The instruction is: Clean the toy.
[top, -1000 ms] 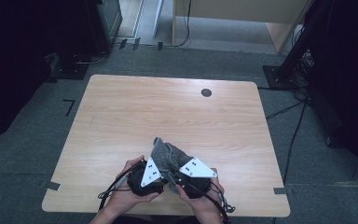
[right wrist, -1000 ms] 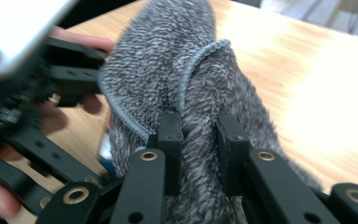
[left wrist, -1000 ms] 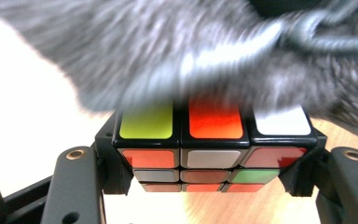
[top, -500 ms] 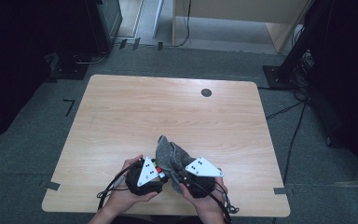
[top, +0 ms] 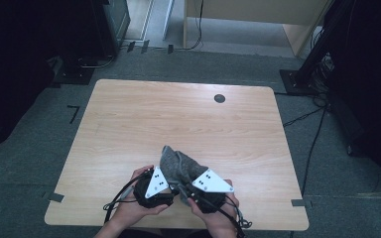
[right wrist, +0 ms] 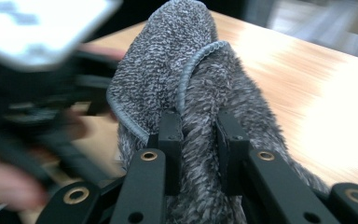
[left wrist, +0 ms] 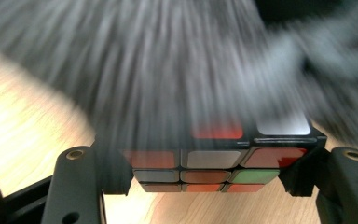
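High view: the left hand-held gripper (top: 164,184) and right hand-held gripper (top: 191,187) are meeting at the six o'clock edge of the pale wooden bench (top: 129,124), the fluffy grey towelling cloth (top: 178,163) rising between them toward twelve o'clock.

Left gripper view: its jaws are clamping a multicoloured plastic puzzle cube (left wrist: 214,170), the cloth draping it from twelve o'clock.

Right gripper view: its jaws are pinching a cloth fold running toward twelve o'clock; the left one is sitting at nine o'clock.

Both hands are holding the left gripper (top: 164,184) and right gripper (top: 187,191) together at the table's (top: 129,129) near edge, a grey cloth (top: 178,166) bunching between them.
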### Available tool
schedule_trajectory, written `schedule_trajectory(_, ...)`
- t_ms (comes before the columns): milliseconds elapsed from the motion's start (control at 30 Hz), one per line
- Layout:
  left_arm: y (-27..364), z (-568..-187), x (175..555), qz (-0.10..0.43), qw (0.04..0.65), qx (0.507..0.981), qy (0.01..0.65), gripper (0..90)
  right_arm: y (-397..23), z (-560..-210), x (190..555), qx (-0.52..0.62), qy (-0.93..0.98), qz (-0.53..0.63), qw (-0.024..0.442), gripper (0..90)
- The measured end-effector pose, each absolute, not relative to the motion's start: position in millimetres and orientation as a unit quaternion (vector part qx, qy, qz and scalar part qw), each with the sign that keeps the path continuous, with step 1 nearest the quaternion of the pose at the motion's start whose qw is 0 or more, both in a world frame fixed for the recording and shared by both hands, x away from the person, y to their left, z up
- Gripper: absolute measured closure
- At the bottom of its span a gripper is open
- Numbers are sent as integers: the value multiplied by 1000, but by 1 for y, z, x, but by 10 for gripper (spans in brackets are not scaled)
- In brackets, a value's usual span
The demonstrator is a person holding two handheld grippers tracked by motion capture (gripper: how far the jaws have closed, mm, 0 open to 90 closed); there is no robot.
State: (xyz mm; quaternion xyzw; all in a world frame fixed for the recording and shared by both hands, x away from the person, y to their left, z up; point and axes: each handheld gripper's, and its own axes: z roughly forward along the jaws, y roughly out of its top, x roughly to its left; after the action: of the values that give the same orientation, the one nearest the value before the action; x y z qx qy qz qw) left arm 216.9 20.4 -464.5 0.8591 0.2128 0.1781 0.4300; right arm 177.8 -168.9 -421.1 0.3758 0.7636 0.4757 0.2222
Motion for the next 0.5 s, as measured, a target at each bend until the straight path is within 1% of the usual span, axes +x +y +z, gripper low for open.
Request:
schedule_trajectory(33,20,-465,217,181,428,859,213,339,-163,-421,175,366,769,478,217,757)
schedule_trajectory(100,21,-466,217,184,423,862,212,339,-156,-422,173,356,776,464,238,756)
schedule_trajectory(300,20,-465,217,187,425,859,217,339,-172,-424,182,387,759,461,250,751)
schedule_trajectory(333,20,-465,217,189,429,856,219,338,-172,-423,180,385,760,464,245,751)
schedule_trajectory(400,22,-464,218,187,432,854,220,339,-165,-421,176,370,767,470,234,749)
schedule_trajectory(500,23,-465,218,188,433,853,221,339,-154,-421,171,349,777,460,250,747)
